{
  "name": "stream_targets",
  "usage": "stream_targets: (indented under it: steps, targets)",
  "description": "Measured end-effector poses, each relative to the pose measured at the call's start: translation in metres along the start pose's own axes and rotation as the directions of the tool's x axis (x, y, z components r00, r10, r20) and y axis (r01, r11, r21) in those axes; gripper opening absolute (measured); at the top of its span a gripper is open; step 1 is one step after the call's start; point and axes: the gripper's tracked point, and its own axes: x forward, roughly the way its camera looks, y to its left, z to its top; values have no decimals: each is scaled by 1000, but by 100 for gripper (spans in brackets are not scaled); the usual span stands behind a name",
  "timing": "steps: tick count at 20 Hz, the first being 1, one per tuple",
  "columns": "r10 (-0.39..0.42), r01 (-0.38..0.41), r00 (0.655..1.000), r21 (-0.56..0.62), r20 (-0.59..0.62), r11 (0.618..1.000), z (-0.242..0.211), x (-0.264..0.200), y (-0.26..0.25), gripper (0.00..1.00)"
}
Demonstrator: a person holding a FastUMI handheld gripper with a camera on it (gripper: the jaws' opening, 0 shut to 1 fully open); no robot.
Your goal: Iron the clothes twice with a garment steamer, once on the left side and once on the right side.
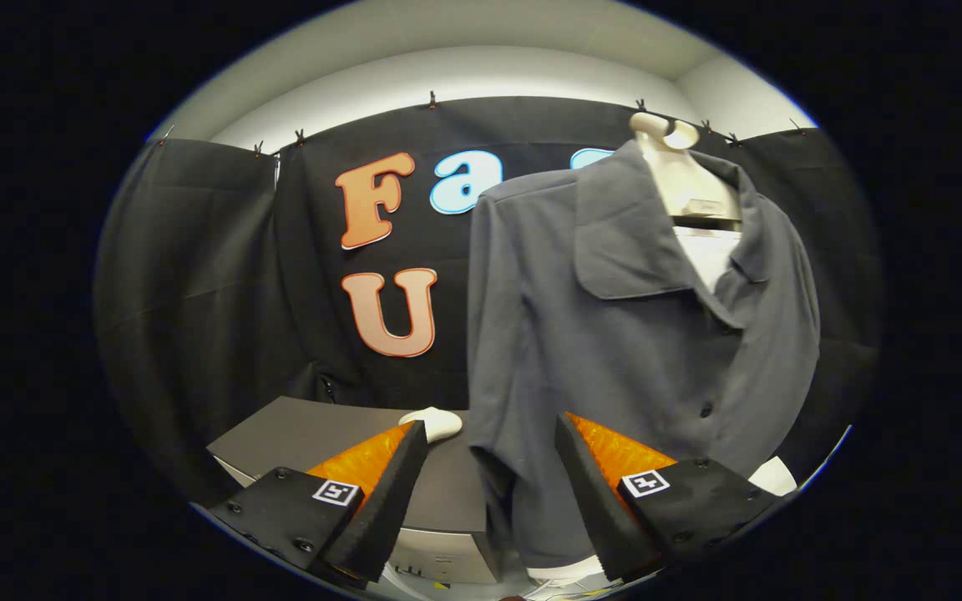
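Tool: hand-held gripper [489, 434], two fingers set apart with nothing between them
Finger shape: wedge-like, tapering to pointed tips, thick foam-like inner pads
Finger backs: ribbed panels
Base blocks: flat textured plates, one per finger
Screws: round heads at the plates' corners
Markings: a small square black-and-white tag on each plate

The scene is seen from 1 camera mounted on the gripper [489, 467], looking forward along its 2 fingers, which are held apart with nothing between them. The view is aimed level or slightly upward at the booth's back wall. A grey shirt [615, 334] on a mannequin [686, 179] is seen from close range, just beyond the fingers. A dark box [314, 434] is seen near, under 1 of the fingers.
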Motion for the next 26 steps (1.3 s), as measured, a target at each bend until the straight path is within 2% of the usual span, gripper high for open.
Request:
stream_targets:
  steps: [2, 8, 11, 19, 23, 26]
  targets:
    - [39, -39, 998, -1, -42, 999, -10, 17, 26, 98]
    - [85, -83, 981, 18, -175, 996, -40, 72, 80, 98]
    - [72, -73, 966, 6, -248, 997, -57, 98, 89, 98]
    - [19, -37, 895, -33, -445, 999, -108, 165, 98, 99]
    - [-18, -17, 849, -60, -528, 998, -132, 186, 95, 94]
    - [-21, -19, 817, -63, -576, 998, -147, 190, 97, 81]
